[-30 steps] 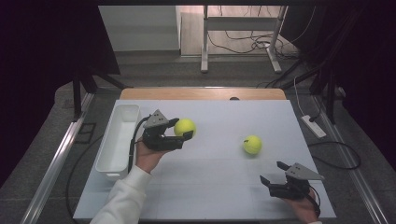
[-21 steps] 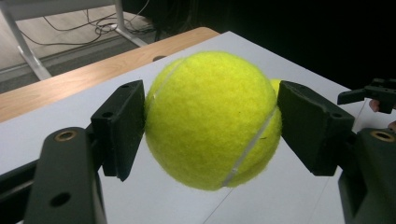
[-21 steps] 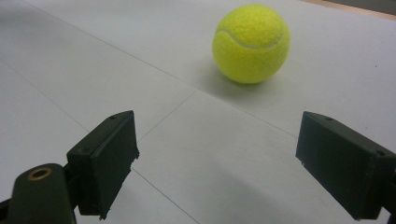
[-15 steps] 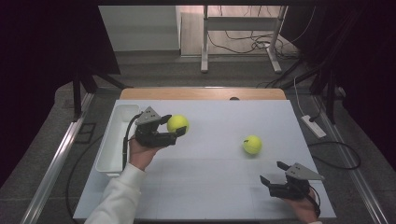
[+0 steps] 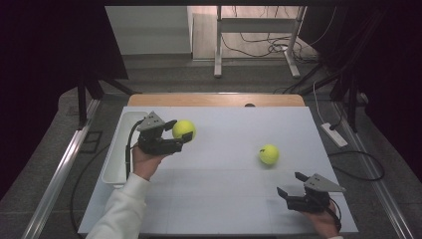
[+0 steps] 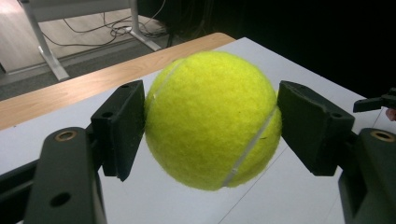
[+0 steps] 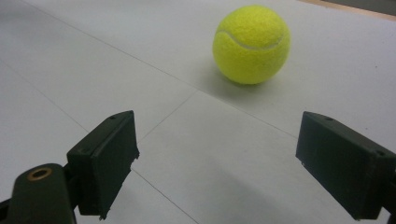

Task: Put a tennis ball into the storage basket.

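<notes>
Gripping a tennis ball point(image 5: 183, 130) clamped between its pads, the left hand-held gripper point(image 5: 180, 133) has been carried nearer the white bin point(image 5: 117, 150); right hand-held gripper point(image 5: 291, 185) kept wide, unmoved, second ball point(image 5: 268, 154) ahead.

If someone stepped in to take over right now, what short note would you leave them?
Left gripper: shut on one tennis ball, held above the table beside the white bin.
Right gripper: open, empty, near the table's front right corner.
Second tennis ball: lies on the table ahead of the right gripper.
Done: first ball picked up.
Left, probably: drop it in the bin, then fetch the second.
</notes>
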The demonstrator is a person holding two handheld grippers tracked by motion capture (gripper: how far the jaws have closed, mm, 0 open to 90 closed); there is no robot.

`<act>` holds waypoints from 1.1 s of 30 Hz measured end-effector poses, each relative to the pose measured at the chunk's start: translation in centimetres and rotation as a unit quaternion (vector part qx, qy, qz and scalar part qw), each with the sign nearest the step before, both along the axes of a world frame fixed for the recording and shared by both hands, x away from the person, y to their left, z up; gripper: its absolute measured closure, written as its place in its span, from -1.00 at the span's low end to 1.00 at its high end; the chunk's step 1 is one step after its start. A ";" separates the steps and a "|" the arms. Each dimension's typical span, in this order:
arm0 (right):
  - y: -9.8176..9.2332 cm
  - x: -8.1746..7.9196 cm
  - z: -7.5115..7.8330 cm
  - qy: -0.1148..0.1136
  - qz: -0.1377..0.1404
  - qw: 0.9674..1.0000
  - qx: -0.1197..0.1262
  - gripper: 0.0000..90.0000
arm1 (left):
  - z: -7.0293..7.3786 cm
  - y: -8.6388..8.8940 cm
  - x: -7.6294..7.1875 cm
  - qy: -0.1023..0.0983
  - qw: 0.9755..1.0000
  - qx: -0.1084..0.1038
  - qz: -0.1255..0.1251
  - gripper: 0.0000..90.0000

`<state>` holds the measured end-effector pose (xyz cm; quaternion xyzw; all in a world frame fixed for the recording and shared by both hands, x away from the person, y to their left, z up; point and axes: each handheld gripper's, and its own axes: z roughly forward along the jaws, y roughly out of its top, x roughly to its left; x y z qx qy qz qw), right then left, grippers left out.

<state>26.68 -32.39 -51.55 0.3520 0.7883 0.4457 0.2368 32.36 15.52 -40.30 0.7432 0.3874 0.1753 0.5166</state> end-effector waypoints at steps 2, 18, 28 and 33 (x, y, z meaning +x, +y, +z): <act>0.0 0.0 0.0 0.000 0.000 1.000 0.000 -0.73 | 0.0 0.2 0.0 0.000 1.000 -0.001 0.002 -0.40; 0.1 0.0 0.0 0.001 -0.001 1.000 0.001 -0.73 | 0.3 1.4 0.0 0.000 1.000 0.001 0.018 -0.40; 0.0 0.0 0.0 0.000 -0.001 1.000 0.000 -0.73 | 0.2 2.2 -0.1 0.001 1.000 0.004 0.027 -0.40; 0.1 0.0 0.0 0.001 0.000 1.000 0.001 -0.73 | 0.2 2.5 -0.2 0.002 1.000 0.005 0.029 -0.40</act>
